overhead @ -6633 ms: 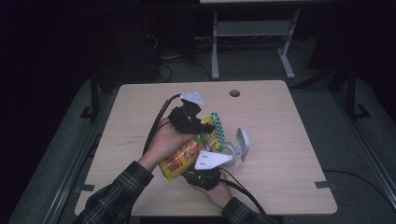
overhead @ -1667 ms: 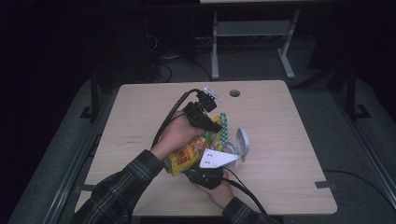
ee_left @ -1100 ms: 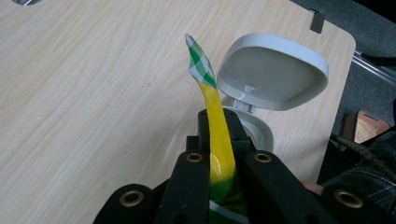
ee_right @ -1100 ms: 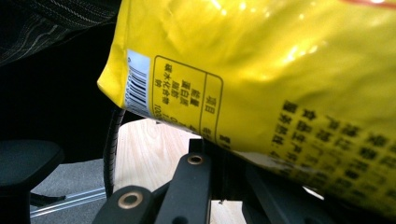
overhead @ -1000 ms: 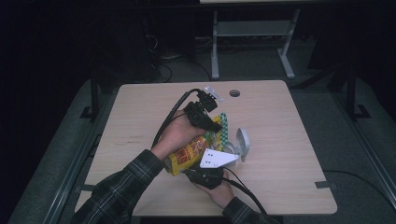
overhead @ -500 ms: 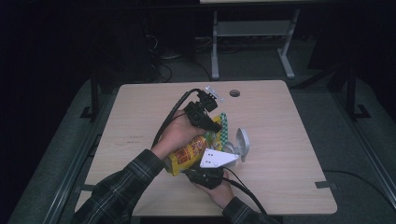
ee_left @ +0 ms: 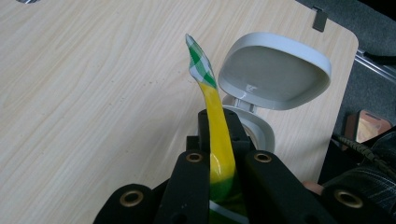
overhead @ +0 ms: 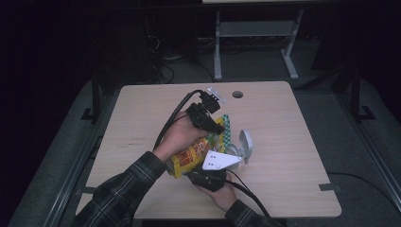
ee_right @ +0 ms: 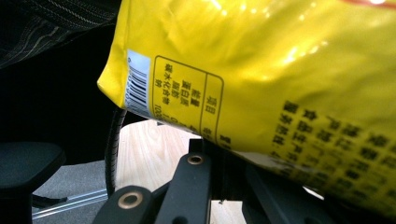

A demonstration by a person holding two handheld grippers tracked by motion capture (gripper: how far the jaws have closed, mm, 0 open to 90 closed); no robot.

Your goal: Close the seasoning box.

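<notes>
A yellow snack bag [overhead: 191, 156] with a green-checked top strip is held above the table between both grippers. My left gripper [overhead: 215, 126] is shut on the bag's upper edge. In the left gripper view the jaws [ee_left: 218, 122] pinch the thin yellow edge [ee_left: 215, 100], and its checked tip sticks up past them. My right gripper [overhead: 201, 170] holds the bag's lower end from the near side. In the right gripper view the printed bag [ee_right: 280, 70] lies over the shut jaws [ee_right: 219, 149], hiding their tips.
A white container [overhead: 243, 146] with its hinged lid [ee_left: 275, 65] standing open sits on the wooden table [overhead: 283, 118] just right of the bag. A cable hole [overhead: 237, 94] is near the far edge. Dark floor and a metal frame lie beyond the table.
Since the oldest frame my left gripper has shifted a little toward the far right with the bag's top edge. Over the last second nothing has visibly moved.
</notes>
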